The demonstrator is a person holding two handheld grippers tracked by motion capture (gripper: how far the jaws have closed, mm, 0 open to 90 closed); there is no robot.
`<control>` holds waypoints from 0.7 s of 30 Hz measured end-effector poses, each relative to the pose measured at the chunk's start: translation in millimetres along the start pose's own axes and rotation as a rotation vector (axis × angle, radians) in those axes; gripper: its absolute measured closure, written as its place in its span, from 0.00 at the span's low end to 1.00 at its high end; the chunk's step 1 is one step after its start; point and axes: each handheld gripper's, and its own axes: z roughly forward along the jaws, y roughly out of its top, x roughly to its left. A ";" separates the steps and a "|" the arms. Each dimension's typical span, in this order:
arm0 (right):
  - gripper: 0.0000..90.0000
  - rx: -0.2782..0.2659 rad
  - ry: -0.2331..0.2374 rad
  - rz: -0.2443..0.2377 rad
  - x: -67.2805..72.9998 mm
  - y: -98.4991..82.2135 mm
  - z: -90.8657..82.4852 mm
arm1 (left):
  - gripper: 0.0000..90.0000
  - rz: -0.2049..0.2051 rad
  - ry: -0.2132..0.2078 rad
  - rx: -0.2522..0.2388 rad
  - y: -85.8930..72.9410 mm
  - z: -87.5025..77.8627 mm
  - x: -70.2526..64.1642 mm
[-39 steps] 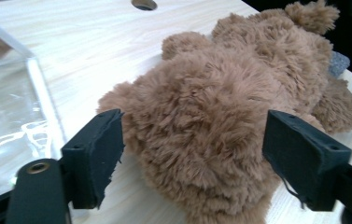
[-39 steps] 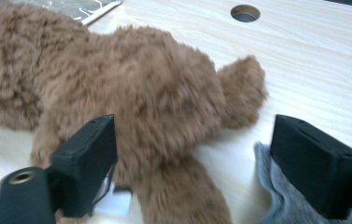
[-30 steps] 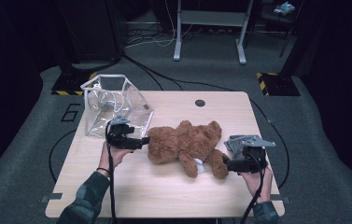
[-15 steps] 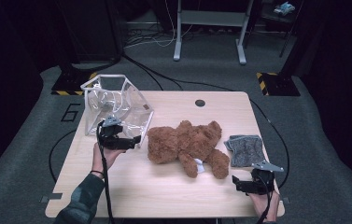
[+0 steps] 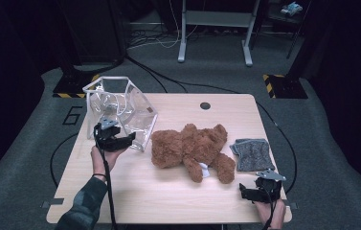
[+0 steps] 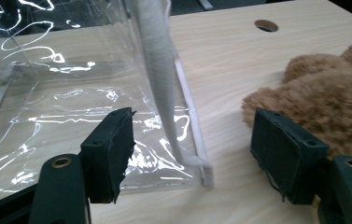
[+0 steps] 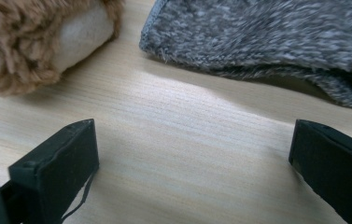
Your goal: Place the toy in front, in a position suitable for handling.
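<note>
A clear plastic bag (image 5: 120,112) on the bench (image 5: 168,196) is approached by the left gripper (image 6: 192,156), its empty jaws just narrowed around the bag's corner, seemingly for gripping, while the right gripper (image 7: 190,163) rests wide open and empty near a brown teddy bear (image 5: 192,148) and grey cloth (image 5: 252,154).

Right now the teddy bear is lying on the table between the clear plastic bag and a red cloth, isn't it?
Almost. The cloth is grey, not red, as the high view shows. The rest holds: the teddy bear lies on the table between the clear plastic bag and that grey cloth.
</note>
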 end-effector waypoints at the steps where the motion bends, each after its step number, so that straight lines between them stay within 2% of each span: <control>1: 0.00 0.000 0.000 0.000 0.0 0.0 0.0 | 0.35 0.000 0.000 0.000 0.0 0.0 0.0; 2: 0.00 0.000 0.001 -0.004 -0.3 0.4 0.8 | 0.35 -0.001 0.027 0.002 -0.1 3.5 0.3; 4: 0.01 -0.004 0.004 0.006 -1.4 0.1 1.5 | 0.44 -0.002 0.059 -0.011 -0.9 9.8 2.2; 7: 0.01 -0.008 0.003 0.007 -2.0 -0.4 1.4 | 0.55 -0.011 0.070 -0.020 -1.8 14.3 3.6; 9: 0.01 -0.009 0.001 0.008 -2.0 -0.7 1.2 | 0.67 -0.022 0.077 -0.023 -2.6 17.8 4.9; 12: 0.01 -0.009 0.000 0.015 -1.7 -1.1 1.2 | 0.79 -0.030 0.088 -0.009 -4.0 26.0 6.4; 15: 0.01 -0.010 0.000 0.015 -1.8 -1.1 1.2 | 0.85 -0.019 0.107 0.014 -4.3 31.4 5.4; 18: 0.01 -0.011 0.000 0.015 -1.8 -1.2 1.2 | 0.86 -0.041 0.117 0.004 -4.7 35.9 3.4; 21: 0.01 -0.010 0.001 0.015 -1.8 -1.2 1.2 | 0.87 -0.043 0.120 0.005 -4.8 37.8 4.4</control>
